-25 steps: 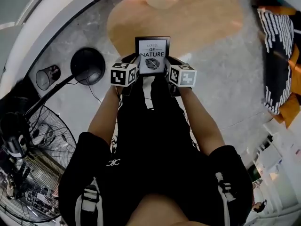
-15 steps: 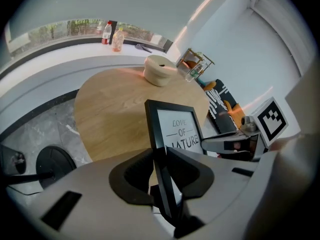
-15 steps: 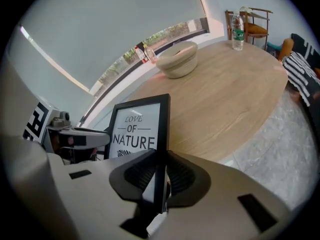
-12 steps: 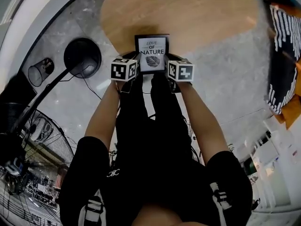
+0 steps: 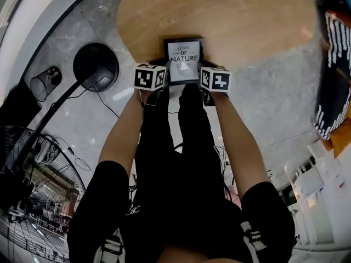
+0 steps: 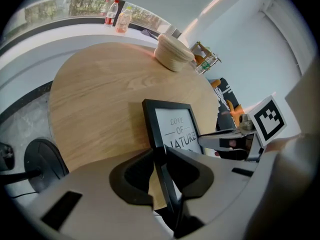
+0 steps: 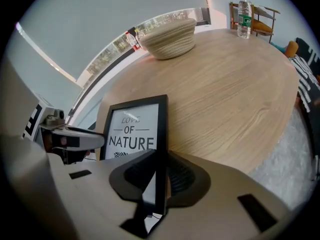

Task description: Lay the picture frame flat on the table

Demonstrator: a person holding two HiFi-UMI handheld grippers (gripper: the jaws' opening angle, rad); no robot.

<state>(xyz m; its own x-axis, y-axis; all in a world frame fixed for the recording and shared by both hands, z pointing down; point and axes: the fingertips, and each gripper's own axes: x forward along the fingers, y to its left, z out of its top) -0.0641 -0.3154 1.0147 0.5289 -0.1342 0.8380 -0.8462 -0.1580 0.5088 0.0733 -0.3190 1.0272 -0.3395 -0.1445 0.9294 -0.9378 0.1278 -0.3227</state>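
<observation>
1. The picture frame [image 5: 184, 60] is moving forward, going further in over the near edge of the table [image 5: 247, 26]
2. The left gripper [image 5: 164, 83] and the right gripper [image 5: 201, 83] are moving forward with it
3. The leaf on the print is getting pale with glare

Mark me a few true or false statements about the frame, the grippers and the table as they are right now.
1. The left gripper and the right gripper are each shut on a side edge of the picture frame. True.
2. The frame's print reads "Love of Ocean". False: it reads "Love of Nature".
3. The table has a rounded wooden top. True.
4. The woven bowl touches the frame. False: it sits at the far side of the table, well apart from the frame.
</observation>
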